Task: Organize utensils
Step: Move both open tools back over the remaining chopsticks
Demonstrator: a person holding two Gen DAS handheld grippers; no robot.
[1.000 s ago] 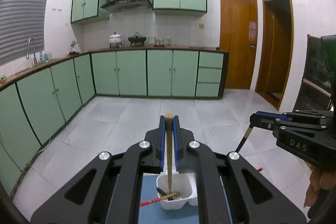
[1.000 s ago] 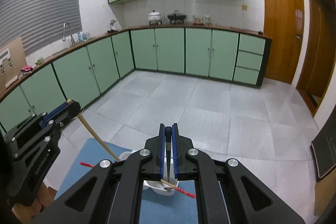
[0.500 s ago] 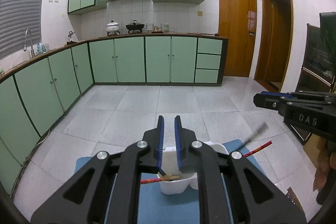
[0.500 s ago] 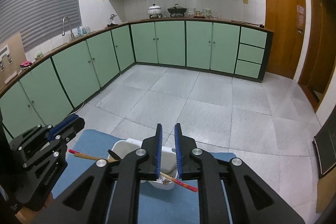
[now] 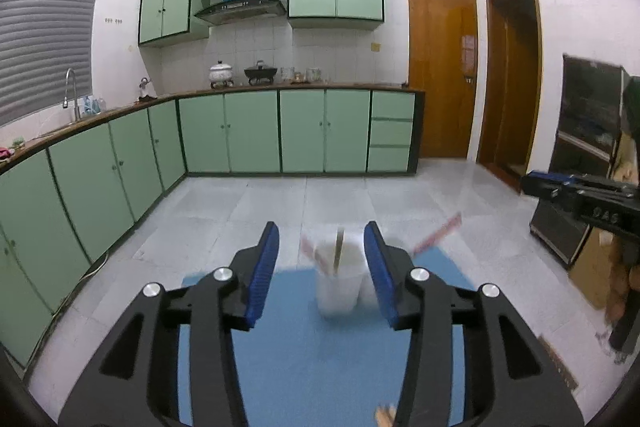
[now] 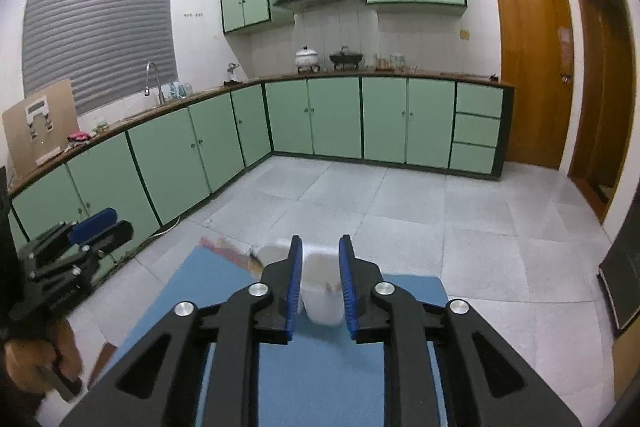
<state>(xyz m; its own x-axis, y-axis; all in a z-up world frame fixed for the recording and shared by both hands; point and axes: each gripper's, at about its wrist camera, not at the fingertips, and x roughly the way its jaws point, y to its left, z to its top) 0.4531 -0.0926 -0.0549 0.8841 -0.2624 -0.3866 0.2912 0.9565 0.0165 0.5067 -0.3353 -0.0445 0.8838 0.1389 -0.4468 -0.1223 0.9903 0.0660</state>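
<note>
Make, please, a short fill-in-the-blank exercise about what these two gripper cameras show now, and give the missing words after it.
1. The left gripper is ____ and holds nothing.
2. The white utensil holder stands on a ____ mat.
3. A wooden stick stands inside the ____ utensil holder.
4. The right gripper is open, with the utensil holder seen ____ its two fingers.

Missing words: open; blue; white; between

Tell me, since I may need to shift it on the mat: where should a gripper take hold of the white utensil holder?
Grip the white utensil holder across its side walls, low down, coming in level from the near side. The sticks lean out of its open top, so a grasp from above would probably hit them. The right gripper already straddles it, open.
</note>
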